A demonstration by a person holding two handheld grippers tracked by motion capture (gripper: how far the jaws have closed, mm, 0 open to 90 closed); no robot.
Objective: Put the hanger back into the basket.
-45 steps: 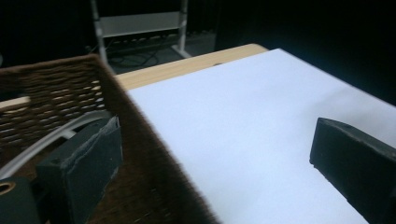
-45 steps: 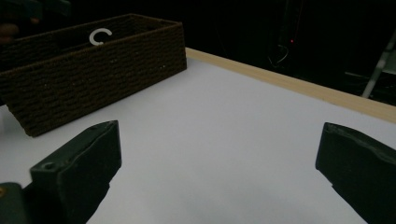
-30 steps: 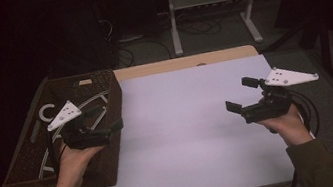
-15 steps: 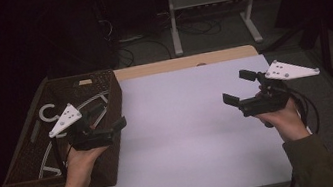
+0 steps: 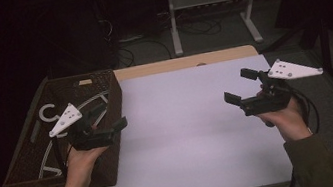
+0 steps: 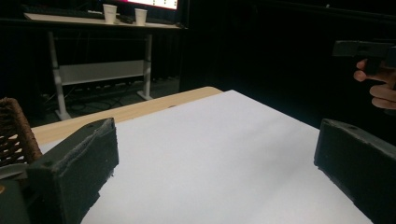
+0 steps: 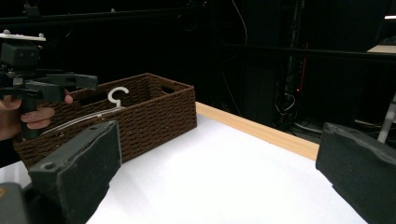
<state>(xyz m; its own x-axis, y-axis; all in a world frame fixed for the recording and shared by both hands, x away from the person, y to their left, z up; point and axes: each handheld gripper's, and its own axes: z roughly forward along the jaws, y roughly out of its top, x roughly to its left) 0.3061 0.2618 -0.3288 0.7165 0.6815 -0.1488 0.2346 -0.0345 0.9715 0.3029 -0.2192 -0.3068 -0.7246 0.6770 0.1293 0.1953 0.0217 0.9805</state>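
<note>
Here my left gripper [image 5: 109, 115] hangs at about nine o'clock on the table [image 5: 186, 136], over the right rim of the basket [image 5: 24, 166], jaws spread wide with nothing between them. My right gripper [image 5: 240, 85] sits at three o'clock, jaws equally wide and empty, aimed toward nine o'clock at the left one.

The basket is a long rectangular box of dark brown woven wicker, its long axis running from six to twelve o'clock along the table's left edge. Inside lie white hangers [image 5: 48, 113]; from above I see a curled hook near the far end and thin pale arcs sweeping down the length of the basket.

From the right gripper view I get the basket's side wall [image 7: 154, 116] with its ribbed weave and a cut-out handle in the end, the white hook [image 7: 117, 94] poking above the rim, and my left hand [image 7: 18, 119] holding its gripper at nine o'clock. The left gripper view gives instead the smooth white table top [image 6: 224, 158], its pale wooden far edge, a corner of wicker at nine o'clock, and two paper cups [image 6: 110, 13] on a far desk at eleven o'clock. The jaw pads look like rough dark foam blocks.
</note>
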